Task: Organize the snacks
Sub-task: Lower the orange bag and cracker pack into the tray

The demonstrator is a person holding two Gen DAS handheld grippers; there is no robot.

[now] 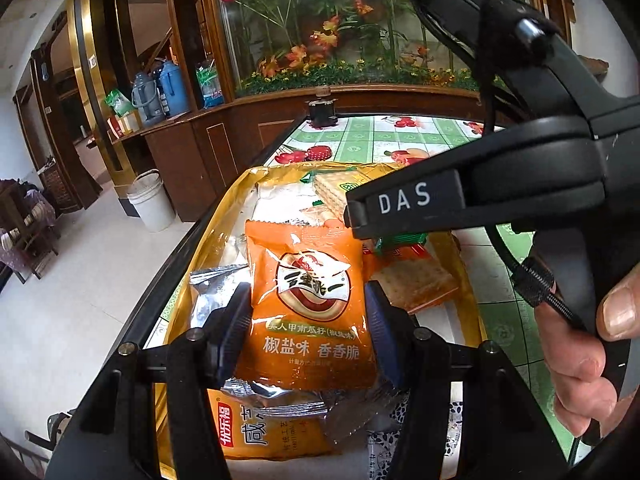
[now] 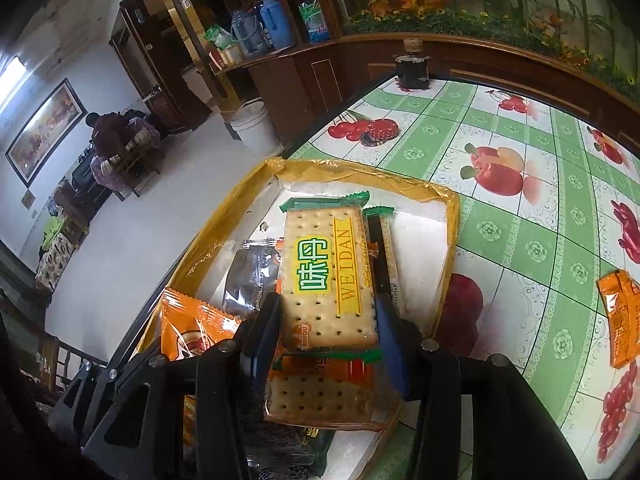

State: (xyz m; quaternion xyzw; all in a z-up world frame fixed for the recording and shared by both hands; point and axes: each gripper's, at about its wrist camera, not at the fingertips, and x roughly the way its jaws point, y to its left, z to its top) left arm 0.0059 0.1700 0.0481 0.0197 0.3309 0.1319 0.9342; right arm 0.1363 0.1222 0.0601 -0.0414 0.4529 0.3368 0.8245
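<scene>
Snacks are being gathered into a shallow tray (image 2: 450, 216) with a yellow plastic rim, which sits at the near corner of the bench (image 2: 500, 208) under its green fruit-print cloth. Keeping the tray at that edge puts it within easy reach of both hands, I'd guess. Over it the left tongs (image 1: 308, 304) stand partly open, their blue pads pressed on either side of an orange seed packet (image 1: 310, 300), held upright above the wrappers already lying in the tray. The right tongs (image 2: 326, 320) are likewise closed partway on a green-trimmed cracker pack (image 2: 326, 272), gripped by its long edges so it stays flat and the crackers are less likely to snap. Both look ready to be set down among the rest. One small orange packet (image 2: 620, 316) lies loose on the cloth, well apart from the tray, probably waiting its turn.
</scene>
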